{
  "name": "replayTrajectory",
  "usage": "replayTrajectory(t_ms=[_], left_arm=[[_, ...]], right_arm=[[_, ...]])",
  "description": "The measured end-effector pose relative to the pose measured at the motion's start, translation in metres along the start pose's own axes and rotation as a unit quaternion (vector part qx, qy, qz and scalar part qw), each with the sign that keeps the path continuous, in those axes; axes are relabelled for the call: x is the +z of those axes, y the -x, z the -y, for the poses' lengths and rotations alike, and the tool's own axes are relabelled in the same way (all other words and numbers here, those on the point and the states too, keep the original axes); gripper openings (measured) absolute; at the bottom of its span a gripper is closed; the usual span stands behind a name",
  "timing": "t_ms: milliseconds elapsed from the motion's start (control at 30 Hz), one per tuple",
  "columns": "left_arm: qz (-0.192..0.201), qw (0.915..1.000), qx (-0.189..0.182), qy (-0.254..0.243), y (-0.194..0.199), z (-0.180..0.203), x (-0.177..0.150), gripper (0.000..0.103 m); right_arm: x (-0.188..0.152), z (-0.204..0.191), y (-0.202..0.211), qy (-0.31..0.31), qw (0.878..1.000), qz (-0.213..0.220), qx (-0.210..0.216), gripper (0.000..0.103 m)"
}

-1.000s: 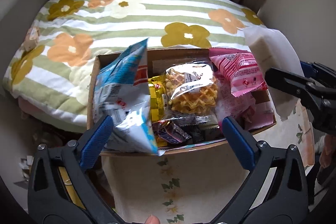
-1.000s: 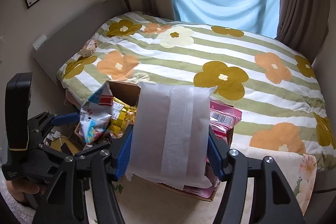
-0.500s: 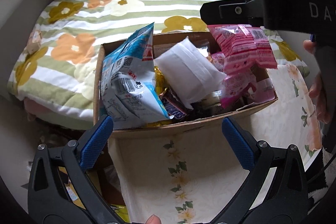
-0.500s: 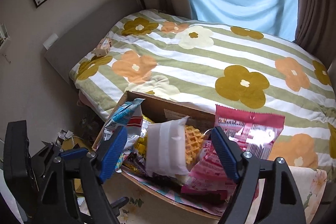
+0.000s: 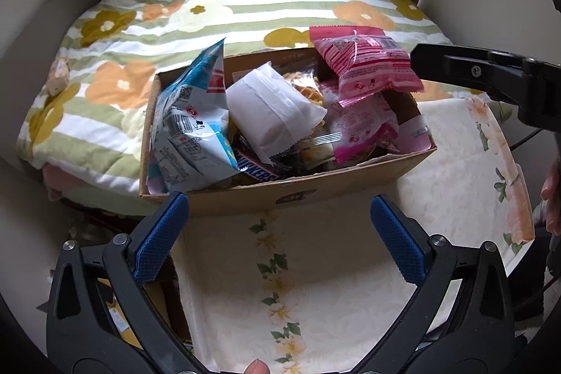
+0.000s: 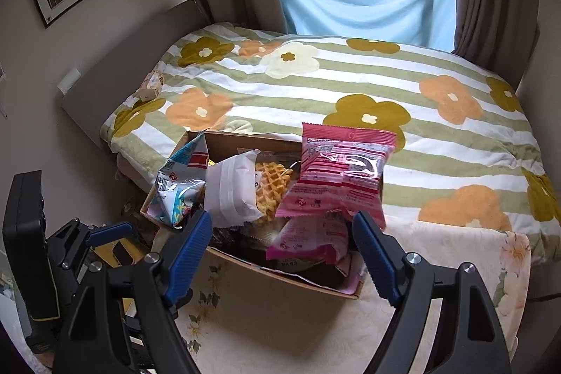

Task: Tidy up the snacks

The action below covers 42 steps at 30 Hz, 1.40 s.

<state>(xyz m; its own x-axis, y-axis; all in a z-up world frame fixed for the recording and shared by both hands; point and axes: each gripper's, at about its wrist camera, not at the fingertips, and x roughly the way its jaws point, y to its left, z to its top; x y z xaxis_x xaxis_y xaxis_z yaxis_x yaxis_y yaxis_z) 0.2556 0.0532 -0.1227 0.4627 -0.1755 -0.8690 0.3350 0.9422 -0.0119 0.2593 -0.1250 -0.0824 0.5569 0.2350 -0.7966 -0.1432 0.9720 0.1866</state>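
Matt cardboard box [image 5: 350, 177] – glossy plastic snack packets [image 5: 364, 65].

Cardboard box [image 5: 315, 188] packed above rim; no open gap between packets
Blue-white bag [image 5: 189, 128] stands tall at left wall, pink packet [image 5: 368, 65] perched high at right rear, white packet [image 5: 273, 111] tilted across centre
Tablecloth [image 5: 298, 269] in front of box bare: open approach
Right gripper [image 5: 491, 76] blocks box's right side in left wrist view
Bed [image 6: 350, 86] close behind box

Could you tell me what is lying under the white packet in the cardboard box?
Under the white packet a waffle shows at its right and a Snickers bar at its near end. Whatever lies deeper in the cardboard box is covered.
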Motion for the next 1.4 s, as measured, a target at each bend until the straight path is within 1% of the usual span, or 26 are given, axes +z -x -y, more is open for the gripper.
replayTrajectory(t_ms=[167, 300, 400, 467, 500, 533, 633, 767, 900, 967, 1033, 1100, 1167, 1267, 1400], left_arm=[[0.030, 0.9988, 0.034, 0.019, 0.043, 0.015, -0.019, 0.103], [0.063, 0.9951, 0.058, 0.048, 0.085, 0.023, -0.046, 0.103], [0.080, 0.9911, 0.074, 0.076, 0.114, 0.029, -0.071, 0.103], [0.095, 0.9877, 0.084, 0.091, 0.133, 0.036, -0.086, 0.103], [0.103, 0.9861, 0.088, 0.096, 0.142, 0.041, -0.092, 0.103], [0.109, 0.9847, 0.091, 0.100, 0.150, 0.045, -0.097, 0.103], [0.136, 0.9804, 0.101, 0.100, 0.175, 0.063, -0.107, 0.103], [0.173, 0.9738, 0.119, 0.087, 0.199, 0.089, -0.110, 0.103], [0.205, 0.9697, 0.106, 0.080, 0.216, 0.109, -0.109, 0.103], [0.214, 0.9687, 0.099, 0.078, 0.220, 0.116, -0.106, 0.103], [0.219, 0.9683, 0.094, 0.075, 0.222, 0.122, -0.105, 0.103], [0.224, 0.9679, 0.090, 0.068, 0.223, 0.128, -0.104, 0.103], [0.227, 0.9677, 0.090, 0.064, 0.223, 0.133, -0.102, 0.103], [0.228, 0.9688, 0.077, 0.060, 0.221, 0.139, -0.098, 0.103], [0.234, 0.9676, 0.076, 0.055, 0.222, 0.141, -0.094, 0.103]], right_arm=[[-0.018, 0.002, 0.055, 0.020, 0.999, 0.034, -0.020, 0.079], [-0.042, 0.008, 0.101, 0.020, 0.997, 0.062, -0.034, 0.079], [-0.062, 0.013, 0.128, 0.023, 0.996, 0.074, -0.045, 0.079], [-0.076, 0.018, 0.144, 0.019, 0.995, 0.083, -0.051, 0.087], [-0.083, 0.021, 0.152, 0.016, 0.994, 0.088, -0.054, 0.096], [-0.090, 0.023, 0.160, 0.013, 0.994, 0.094, -0.058, 0.101], [-0.108, 0.032, 0.183, 0.005, 0.991, 0.113, -0.076, 0.102], [-0.128, 0.041, 0.209, -0.003, 0.986, 0.133, -0.105, 0.102], [-0.139, 0.047, 0.226, -0.025, 0.979, 0.152, -0.131, 0.102], [-0.143, 0.050, 0.231, -0.030, 0.977, 0.153, -0.149, 0.102], [-0.148, 0.053, 0.236, -0.036, 0.975, 0.153, -0.157, 0.102], [-0.152, 0.057, 0.240, -0.047, 0.974, 0.160, -0.153, 0.102], [-0.154, 0.059, 0.242, -0.054, 0.971, 0.159, -0.169, 0.102], [-0.154, 0.061, 0.244, -0.062, 0.969, 0.156, -0.183, 0.102], [-0.154, 0.057, 0.248, -0.060, 0.966, 0.168, -0.190, 0.102]])
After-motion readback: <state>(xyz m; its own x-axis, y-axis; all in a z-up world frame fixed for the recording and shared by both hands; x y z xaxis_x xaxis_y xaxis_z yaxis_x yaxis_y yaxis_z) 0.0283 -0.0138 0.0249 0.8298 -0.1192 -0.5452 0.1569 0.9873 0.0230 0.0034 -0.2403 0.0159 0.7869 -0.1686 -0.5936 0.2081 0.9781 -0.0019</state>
